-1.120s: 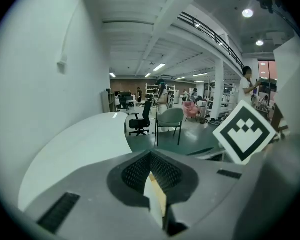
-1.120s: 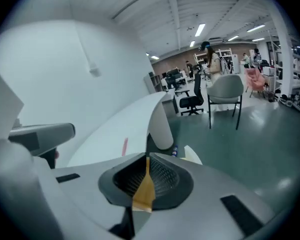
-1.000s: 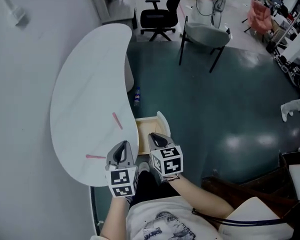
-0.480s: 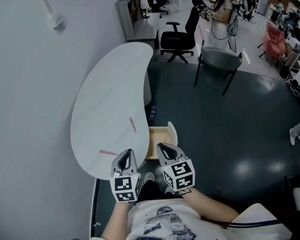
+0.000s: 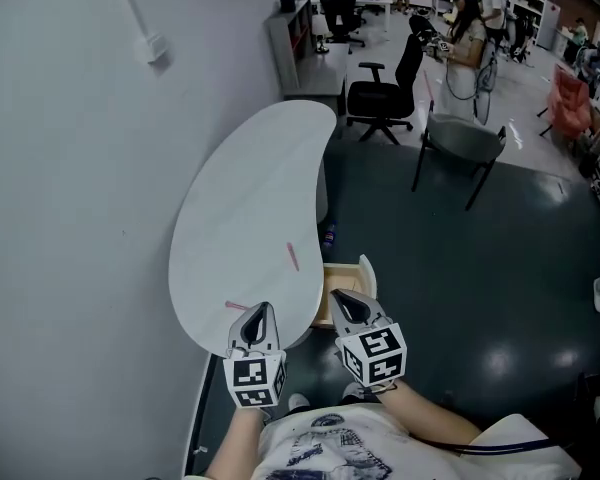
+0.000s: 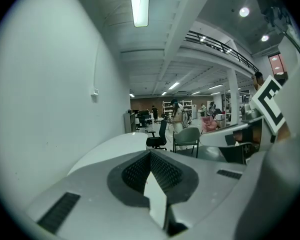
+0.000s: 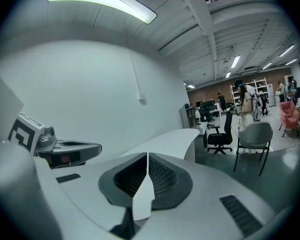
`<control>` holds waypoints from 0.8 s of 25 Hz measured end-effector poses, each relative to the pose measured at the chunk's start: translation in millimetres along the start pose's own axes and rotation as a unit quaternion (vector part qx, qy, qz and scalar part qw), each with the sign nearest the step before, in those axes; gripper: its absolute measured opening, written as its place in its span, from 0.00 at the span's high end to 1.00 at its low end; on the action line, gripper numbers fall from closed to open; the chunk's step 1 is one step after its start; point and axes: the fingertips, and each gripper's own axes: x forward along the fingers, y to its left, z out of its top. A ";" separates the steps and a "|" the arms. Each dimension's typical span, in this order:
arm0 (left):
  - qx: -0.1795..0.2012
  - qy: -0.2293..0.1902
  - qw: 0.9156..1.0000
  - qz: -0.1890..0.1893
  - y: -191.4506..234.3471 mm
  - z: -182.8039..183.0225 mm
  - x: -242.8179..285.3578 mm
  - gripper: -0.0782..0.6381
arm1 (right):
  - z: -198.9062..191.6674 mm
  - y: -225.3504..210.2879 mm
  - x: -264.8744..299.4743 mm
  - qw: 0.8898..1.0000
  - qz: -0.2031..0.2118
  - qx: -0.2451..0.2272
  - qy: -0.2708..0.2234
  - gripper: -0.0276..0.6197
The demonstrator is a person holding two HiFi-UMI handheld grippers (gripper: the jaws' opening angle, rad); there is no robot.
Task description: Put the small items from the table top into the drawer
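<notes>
My left fingers (image 5: 258, 313) are shut on nothing — my right fingers (image 5: 342, 298) have just closed, empty too, near the open drawer (image 5: 346, 272); two pink sticks (image 5: 292, 256) lie on the surface (image 5: 250, 198).

Left tongs (image 5: 259, 311) closed, empty; right tongs (image 5: 341, 299) just closed, empty
</notes>
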 end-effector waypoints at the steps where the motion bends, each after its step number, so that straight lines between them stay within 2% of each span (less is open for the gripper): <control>1: 0.001 -0.005 1.000 0.001 4.7 3.0 -2.6 0.84 | 3.4 5.3 1.5 1.000 0.001 -0.004 -0.003 0.91; 8: -0.002 -0.022 1.000 -0.001 41.7 3.6 -27.3 0.84 | 5.6 49.3 16.2 1.000 -0.002 -0.019 -0.008 0.91; 14: -0.019 -0.025 1.000 0.002 76.5 -2.6 -50.5 0.84 | 2.4 89.2 25.1 0.999 -0.006 -0.035 0.000 0.91; 20: -0.022 -0.026 0.999 -0.006 94.8 -12.0 -58.2 0.84 | -3.7 110.3 32.1 0.999 -0.013 -0.044 0.001 0.91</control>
